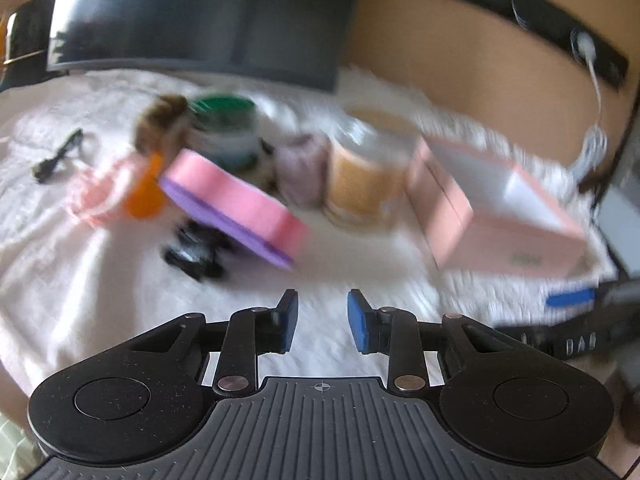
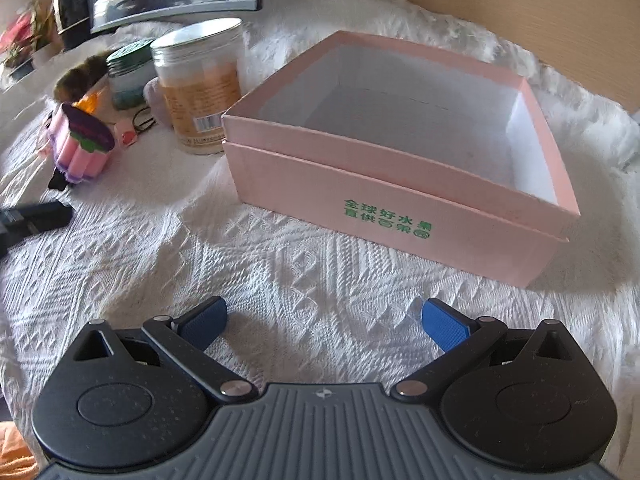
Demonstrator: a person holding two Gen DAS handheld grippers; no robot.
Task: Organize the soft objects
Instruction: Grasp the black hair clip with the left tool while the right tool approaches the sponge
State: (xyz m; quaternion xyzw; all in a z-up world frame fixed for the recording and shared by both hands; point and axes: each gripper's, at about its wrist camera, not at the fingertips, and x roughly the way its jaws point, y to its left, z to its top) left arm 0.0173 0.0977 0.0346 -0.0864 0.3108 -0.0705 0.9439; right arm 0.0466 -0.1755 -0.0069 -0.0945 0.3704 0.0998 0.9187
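While both grippers (image 1: 323, 316) (image 2: 323, 322) gape, pink box (image 2: 400, 184) sits empty.

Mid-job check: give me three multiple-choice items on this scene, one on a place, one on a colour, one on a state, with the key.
1. Which side of the pink box does the tan-labelled jar stand on, in the right wrist view?
A. left
B. right
C. inside it

2. What colour is the print on the box front?
A. red
B. green
C. black

3. What is in the box?
A. a sponge
B. a jar
C. nothing

Key: A, the jar stands left of the box wall; B, green characters show; C, only bare white floor shows.
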